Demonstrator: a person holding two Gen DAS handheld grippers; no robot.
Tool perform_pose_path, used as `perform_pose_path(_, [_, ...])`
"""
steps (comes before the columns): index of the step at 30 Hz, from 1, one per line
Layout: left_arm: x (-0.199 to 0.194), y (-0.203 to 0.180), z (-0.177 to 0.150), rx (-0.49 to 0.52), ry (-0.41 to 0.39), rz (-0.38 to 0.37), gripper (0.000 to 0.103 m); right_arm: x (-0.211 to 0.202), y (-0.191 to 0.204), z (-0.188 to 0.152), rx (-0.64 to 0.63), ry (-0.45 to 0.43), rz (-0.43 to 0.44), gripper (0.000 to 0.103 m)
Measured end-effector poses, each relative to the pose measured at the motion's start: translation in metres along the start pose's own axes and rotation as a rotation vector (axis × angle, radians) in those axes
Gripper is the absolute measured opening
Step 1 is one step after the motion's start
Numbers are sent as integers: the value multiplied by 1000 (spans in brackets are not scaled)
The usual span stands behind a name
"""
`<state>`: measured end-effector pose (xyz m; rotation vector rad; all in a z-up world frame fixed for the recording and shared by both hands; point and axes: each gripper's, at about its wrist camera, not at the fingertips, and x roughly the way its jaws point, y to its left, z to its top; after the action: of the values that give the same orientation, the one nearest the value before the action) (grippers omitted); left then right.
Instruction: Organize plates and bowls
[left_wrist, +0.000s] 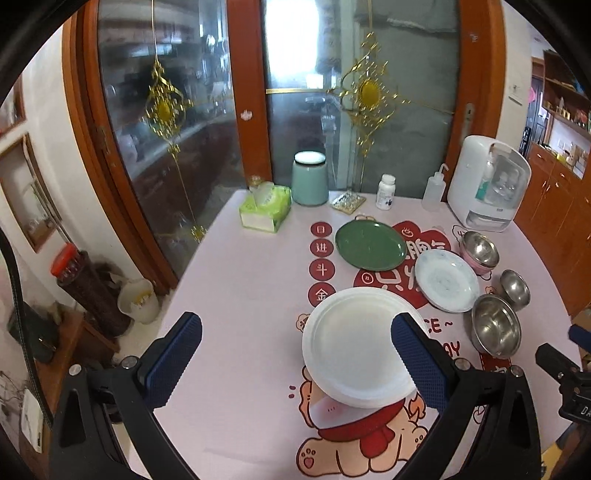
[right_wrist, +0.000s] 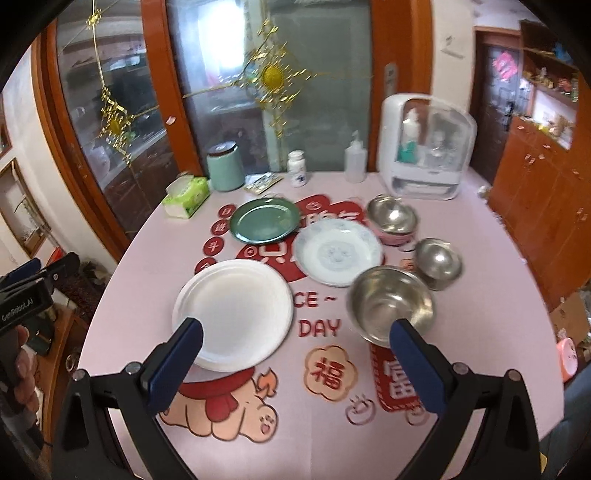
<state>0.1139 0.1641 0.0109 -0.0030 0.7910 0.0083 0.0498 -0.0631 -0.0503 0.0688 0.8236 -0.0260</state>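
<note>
A white plate stack (left_wrist: 354, 343) (right_wrist: 236, 310) lies nearest me on the pink table. Behind it sit a green plate (left_wrist: 370, 245) (right_wrist: 265, 220) and a white-and-blue patterned plate (left_wrist: 447, 280) (right_wrist: 338, 251). To their right stand three steel bowls: a large one (left_wrist: 495, 328) (right_wrist: 391, 302), a small one (left_wrist: 514, 286) (right_wrist: 439, 262), and one nested in a pink bowl (left_wrist: 480, 253) (right_wrist: 393, 218). My left gripper (left_wrist: 295, 354) hovers open, its right finger over the white plate. My right gripper (right_wrist: 295, 354) is open above the table between white plate and large bowl.
Along the table's back edge stand a green tissue pack (left_wrist: 264, 210), a teal canister (left_wrist: 309, 179), a white pill bottle (left_wrist: 386, 192), a squeeze bottle (left_wrist: 434, 192) and a white appliance (left_wrist: 487, 184). Glass doors rise behind. Wooden cabinets (right_wrist: 535, 192) fill the right side.
</note>
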Motion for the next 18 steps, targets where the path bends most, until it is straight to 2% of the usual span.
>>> perform_pose_path(3, [40,8,0,-5,59,-58,102,38,1,11,11,67,61,99])
perform_pose_path(5, [67,7,-5,12,104,-84,102,66,0,16,10,125,86,91])
perform_pose_path(8, [104,-1,-17,33,173,-103,102,105,-1,18,20,208,119,85])
perform_pose_path(14, [194,5,-36,-73,372,-143,97,186,-6,18,38,367,190,71])
perform_pose_path(18, [235,10,-46,-95,451,-128,91,227,-9,15,45,447,220,62])
